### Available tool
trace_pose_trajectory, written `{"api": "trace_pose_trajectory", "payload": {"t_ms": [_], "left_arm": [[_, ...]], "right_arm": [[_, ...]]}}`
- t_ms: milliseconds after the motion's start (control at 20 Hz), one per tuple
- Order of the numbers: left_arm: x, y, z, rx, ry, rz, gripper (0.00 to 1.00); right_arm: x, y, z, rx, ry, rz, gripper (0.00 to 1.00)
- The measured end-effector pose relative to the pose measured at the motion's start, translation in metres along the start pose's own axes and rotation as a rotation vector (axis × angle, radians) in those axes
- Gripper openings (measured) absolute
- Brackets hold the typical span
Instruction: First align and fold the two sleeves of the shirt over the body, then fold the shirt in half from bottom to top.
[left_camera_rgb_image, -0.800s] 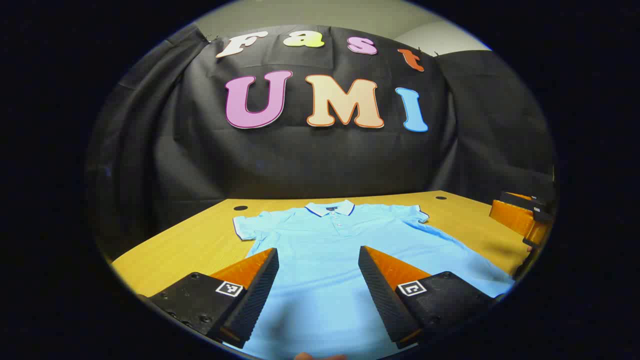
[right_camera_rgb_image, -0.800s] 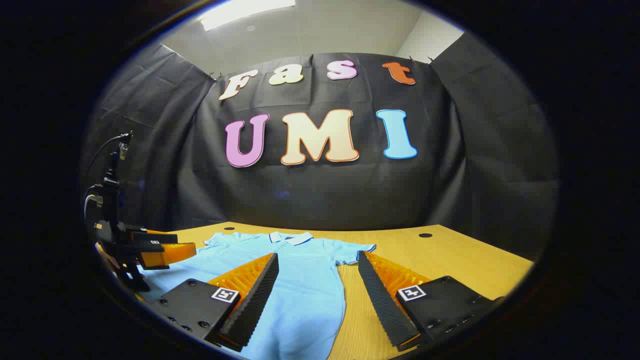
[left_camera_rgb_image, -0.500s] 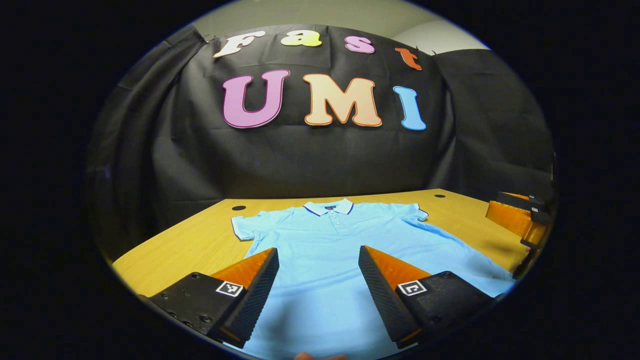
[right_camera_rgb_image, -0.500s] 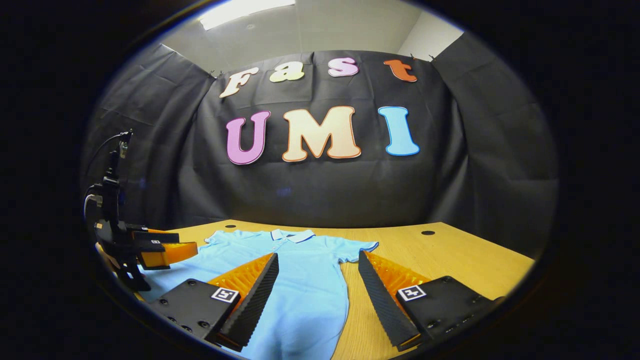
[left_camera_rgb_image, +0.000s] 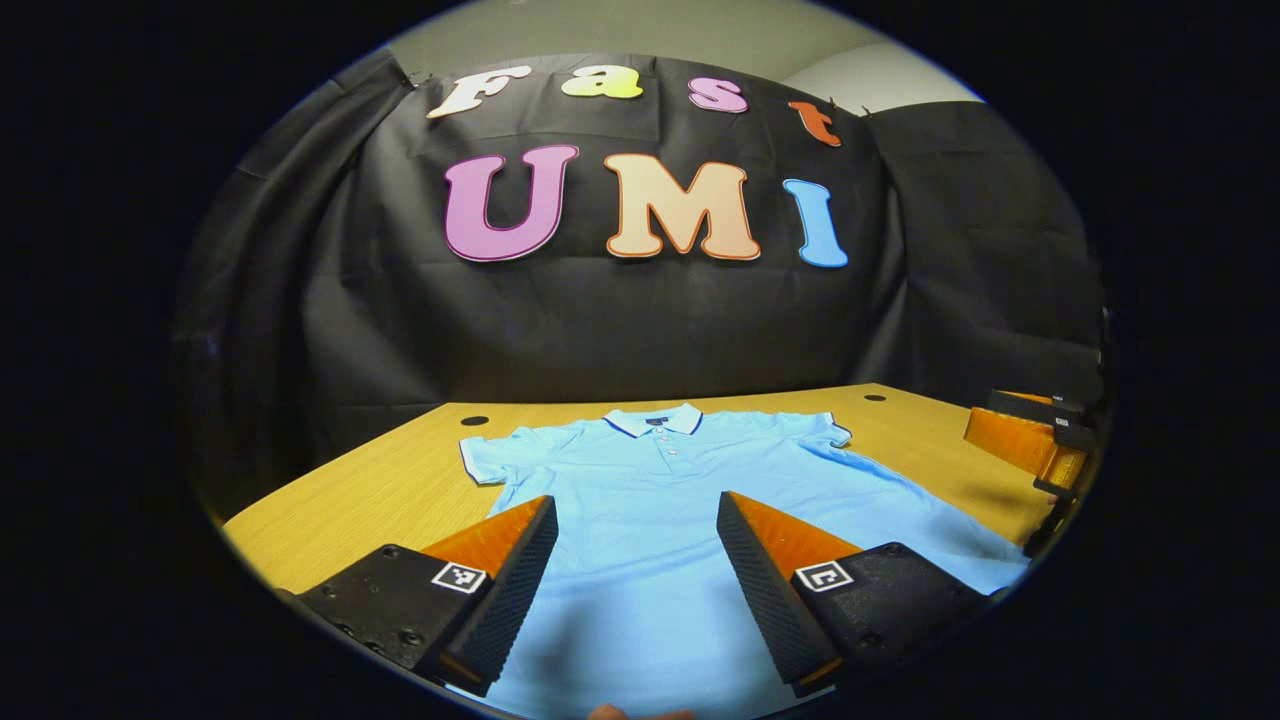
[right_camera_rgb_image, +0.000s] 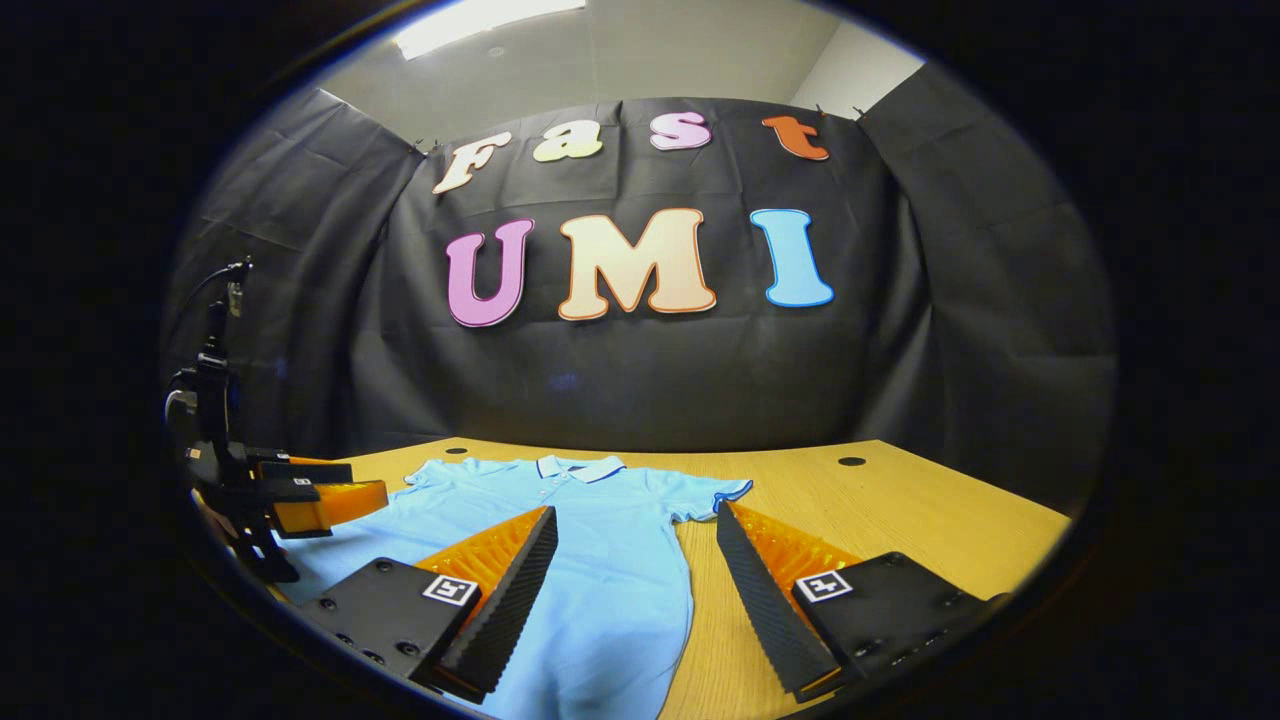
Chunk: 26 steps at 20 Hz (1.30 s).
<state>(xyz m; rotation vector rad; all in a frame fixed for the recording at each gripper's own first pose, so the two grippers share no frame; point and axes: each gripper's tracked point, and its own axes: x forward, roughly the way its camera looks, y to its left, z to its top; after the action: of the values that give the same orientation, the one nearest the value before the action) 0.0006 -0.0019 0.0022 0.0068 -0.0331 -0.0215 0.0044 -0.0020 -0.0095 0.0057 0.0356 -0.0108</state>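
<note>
Left gripper view: we see the left gripper (left_camera_rgb_image: 635, 505) with its jaws spread wide, nothing between them, hovering above the lower body of the shirt (left_camera_rgb_image: 660, 500). The light blue polo lies flat and unfolded on the wooden table (left_camera_rgb_image: 380, 490), collar (left_camera_rgb_image: 655, 420) at the far end toward the black cloth wall (left_camera_rgb_image: 640, 320). Both short sleeves lie spread out to the sides: one sleeve (left_camera_rgb_image: 480, 458) on the view's left, the other sleeve (left_camera_rgb_image: 825, 430) on the view's right. Small buttons run down below the collar. Two dark round holes sit in the tabletop near the far edge, one hole (left_camera_rgb_image: 474, 421) past the left sleeve. At the right edge of the view we see the right gripper (left_camera_rgb_image: 1030, 445), held above the table beside the shirt's side; we cannot tell its jaw gap from here. A fingertip (left_camera_rgb_image: 640, 713) pokes in at the bottom edge.

Right gripper view: the right gripper (right_camera_rgb_image: 635, 515) also stands wide apart, empty. One finger sits over the shirt (right_camera_rgb_image: 590, 560), the other over bare table (right_camera_rgb_image: 900, 510); the shirt's side edge runs between them. The collar (right_camera_rgb_image: 580, 467) points to the wall, the nearer sleeve (right_camera_rgb_image: 715, 495) lies flat just ahead of the right-hand finger. At the view's left edge we see the left gripper (right_camera_rgb_image: 300, 495), with a cable (right_camera_rgb_image: 205, 290) rising from its top, held above the shirt's far side. A ceiling light (right_camera_rgb_image: 480, 15) glows at the top.
</note>
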Motion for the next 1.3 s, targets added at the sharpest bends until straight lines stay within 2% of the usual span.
{"api": "trace_pose_trajectory", "payload": {"t_ms": [500,700,1050,1300], "left_arm": [[0.001,0.002,0.001,-0.005,-0.011,0.016,0.96],[0.001,0.001,0.002,0.000,-0.022,0.016,0.96],[0.000,0.002,0.001,-0.002,-0.018,0.015,0.95],[0.001,0.002,0.000,0.000,-0.017,0.015,0.95]], "right_arm": [[0.044,-0.009,0.012,0.029,0.100,0.006,0.99],[0.078,-0.024,0.024,-0.029,0.134,-0.028,0.99],[0.133,-0.039,0.036,-0.104,0.229,-0.013,0.99],[0.197,-0.064,0.023,-0.102,0.315,-0.071,0.99]]}}
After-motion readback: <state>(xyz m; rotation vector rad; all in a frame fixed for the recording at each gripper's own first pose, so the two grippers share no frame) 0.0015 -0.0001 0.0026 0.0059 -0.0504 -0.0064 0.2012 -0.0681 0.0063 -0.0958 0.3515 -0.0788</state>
